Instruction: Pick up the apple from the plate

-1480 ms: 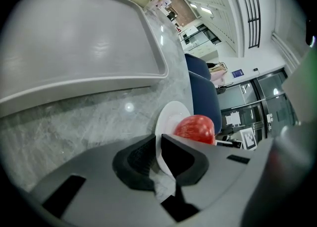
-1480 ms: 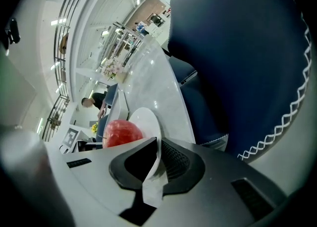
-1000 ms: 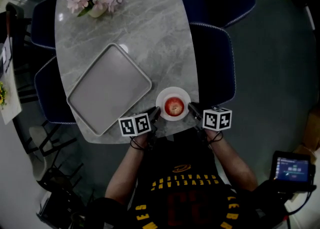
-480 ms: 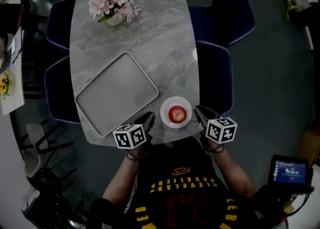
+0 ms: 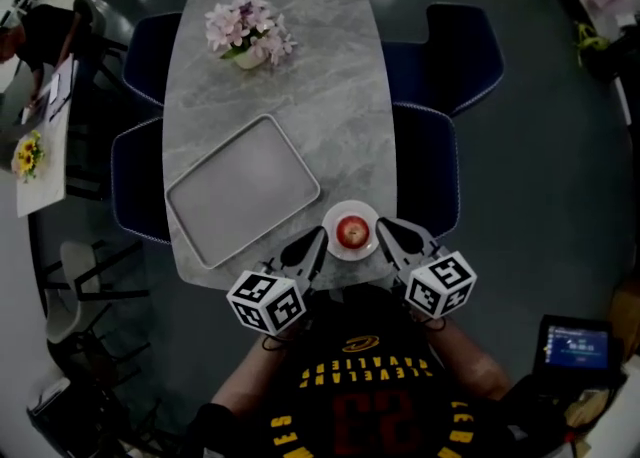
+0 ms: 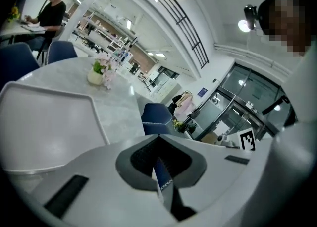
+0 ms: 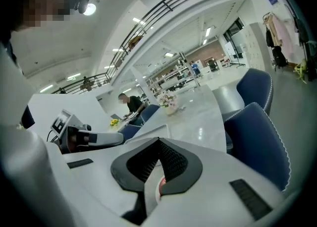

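Two shut sets: my left gripper (image 5: pixel 318 237) just closed on nothing, right gripper (image 5: pixel 382 228) seemingly shut too. Reopen wide, straddle apple (image 5: pixel 351 232) on plate (image 5: pixel 352 207).

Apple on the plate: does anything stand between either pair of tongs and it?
Nothing visible does. The apple sits alone on the plate at the near edge of the table, with the left tongs and right tongs flanking it. The tray lies off to the left. The left tongs have just closed, empty.
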Available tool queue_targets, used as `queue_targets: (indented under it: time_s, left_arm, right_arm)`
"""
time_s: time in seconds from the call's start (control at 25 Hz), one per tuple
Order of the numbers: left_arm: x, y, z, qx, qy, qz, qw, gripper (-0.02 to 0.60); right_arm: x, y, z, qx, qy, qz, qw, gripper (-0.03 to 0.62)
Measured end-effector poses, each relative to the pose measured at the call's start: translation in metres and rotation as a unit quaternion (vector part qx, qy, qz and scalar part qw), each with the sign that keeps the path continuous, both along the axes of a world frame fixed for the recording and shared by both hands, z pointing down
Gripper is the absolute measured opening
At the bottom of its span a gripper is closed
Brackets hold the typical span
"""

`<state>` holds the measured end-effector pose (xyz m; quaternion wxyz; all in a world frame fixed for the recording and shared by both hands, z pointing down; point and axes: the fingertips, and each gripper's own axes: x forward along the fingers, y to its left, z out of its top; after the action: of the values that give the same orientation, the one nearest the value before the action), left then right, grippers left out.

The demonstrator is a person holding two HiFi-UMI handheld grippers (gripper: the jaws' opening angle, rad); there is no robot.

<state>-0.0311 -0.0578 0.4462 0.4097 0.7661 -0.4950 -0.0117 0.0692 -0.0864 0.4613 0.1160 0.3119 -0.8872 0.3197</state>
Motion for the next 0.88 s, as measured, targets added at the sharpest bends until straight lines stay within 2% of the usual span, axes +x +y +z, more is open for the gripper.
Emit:
queue_targets:
  time_s: [0.2,0.44,0.68,0.88]
  left_arm:
    - [0.011,0.012,-0.041,0.07,-0.075,0.006,0.9947,0.002]
    - [0.029,0.027,-0.077,0.123,-0.104,-0.003,0.987,0.002]
    - [0.041,0.032,-0.122,0.19,-0.159,-0.004,0.9687,0.001]
    - [0.055,0.043,-0.15,0.235,-0.176,-0.002,0.9559,0.0]
  right_arm:
    - [-0.003,0.01,-0.046,0.06,-0.024,-0.011,0.998,0.006]
    - [-0.005,0.027,-0.091,0.131,-0.048,-0.037,0.99,0.006]
    - [0.001,0.039,-0.131,0.215,-0.05,-0.056,0.974,0.006]
    - [0.01,0.046,-0.157,0.261,-0.065,-0.051,0.962,0.006]
